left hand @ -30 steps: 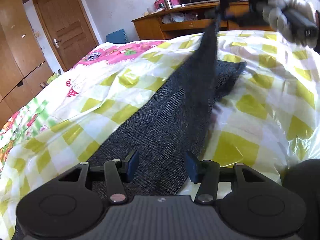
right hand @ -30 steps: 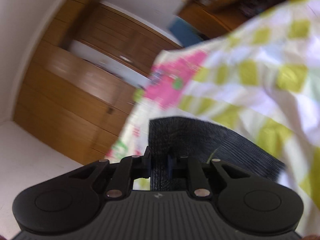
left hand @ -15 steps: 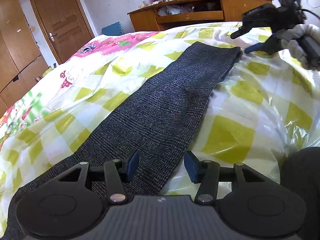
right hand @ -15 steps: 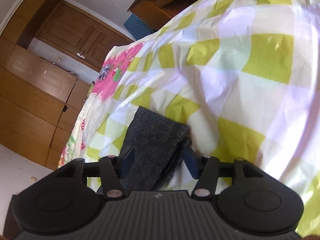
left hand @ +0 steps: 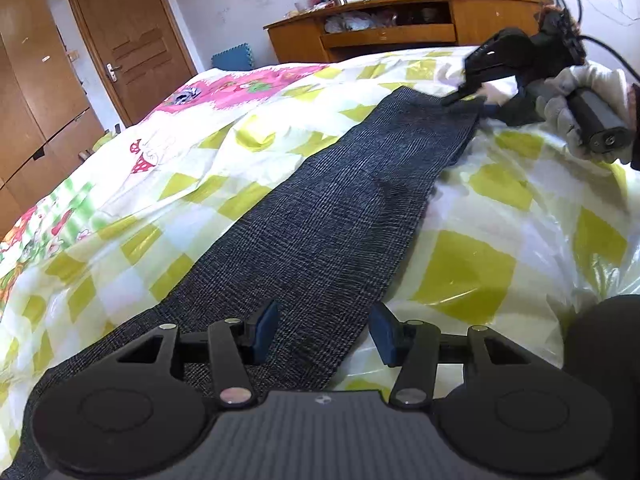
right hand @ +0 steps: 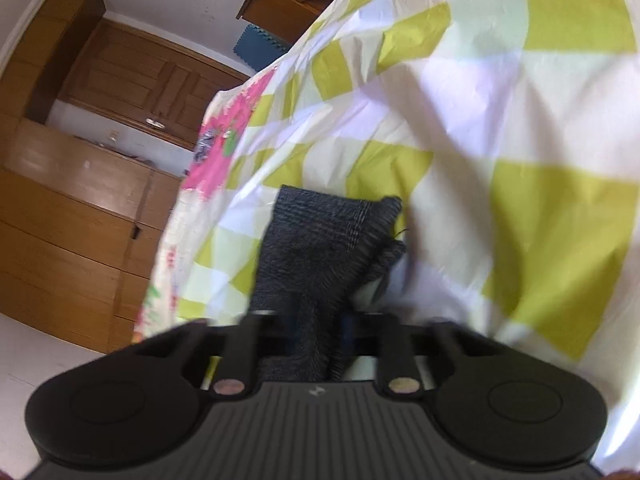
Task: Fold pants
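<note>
Dark grey pants point(left hand: 320, 216) lie stretched in a long strip across the yellow-checked bed sheet point(left hand: 472, 276). My left gripper point(left hand: 324, 332) hovers open over the near end, its blue pads point(left hand: 264, 328) apart with the fabric below them. At the far end a gloved hand point(left hand: 572, 100) holds my right gripper point(left hand: 460, 96) low on the leg hem. In the right wrist view the pants' hem point(right hand: 324, 232) bunches up and runs between the jaws of the right gripper point(right hand: 320, 332), which are closing on it. That view is blurred.
A wooden door point(left hand: 128, 40) and a wardrobe point(left hand: 24, 92) stand at the left. A wooden cabinet point(left hand: 400, 32) with clutter on it is behind the bed. A pink printed patch point(left hand: 248, 88) covers the sheet's far left. A dark round shape point(left hand: 608, 344) sits at the near right.
The right gripper first held the leg end lifted high, then let it go so the leg lay flat. It has since dropped lower and closed on the hem. The left gripper has stayed put.
</note>
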